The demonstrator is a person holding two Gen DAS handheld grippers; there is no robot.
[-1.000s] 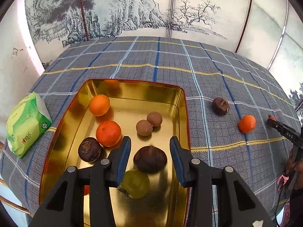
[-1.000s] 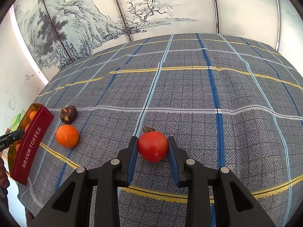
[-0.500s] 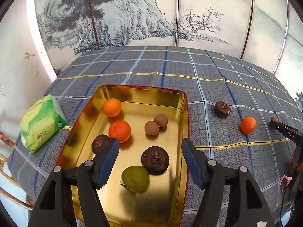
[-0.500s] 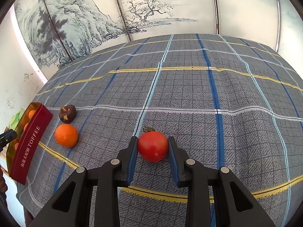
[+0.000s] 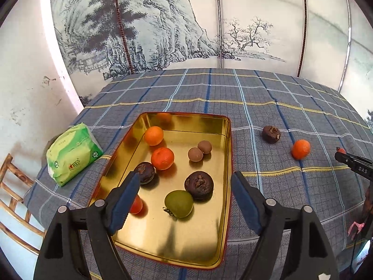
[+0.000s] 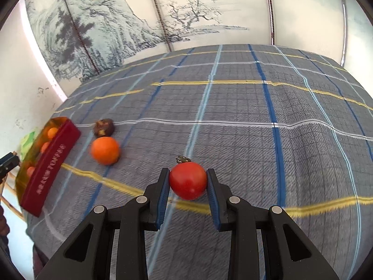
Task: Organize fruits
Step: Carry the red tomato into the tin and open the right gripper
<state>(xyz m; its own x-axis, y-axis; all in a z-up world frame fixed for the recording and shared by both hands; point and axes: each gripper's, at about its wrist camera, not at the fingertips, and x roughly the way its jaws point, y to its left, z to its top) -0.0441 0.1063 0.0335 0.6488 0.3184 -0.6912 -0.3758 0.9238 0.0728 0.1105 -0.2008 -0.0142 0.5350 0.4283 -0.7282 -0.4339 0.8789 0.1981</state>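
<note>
Two grippers share the work; the left gripper (image 5: 185, 200) is opening, empty, above the tin (image 5: 227, 163), its fruit apparently delivered; the right gripper (image 6: 187, 184) clamps a tomato (image 6: 188, 180) over the cloth (image 6: 233, 107), presumably bound for the tin.

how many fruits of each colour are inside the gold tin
orange: 2
dark brown: 2
light brown: 2
green: 1
red: 1, half hidden behind the left gripper
total in tin: 8

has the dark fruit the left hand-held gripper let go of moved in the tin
No. The dark fruit stays beside the green fruit in the gold tin.
</note>
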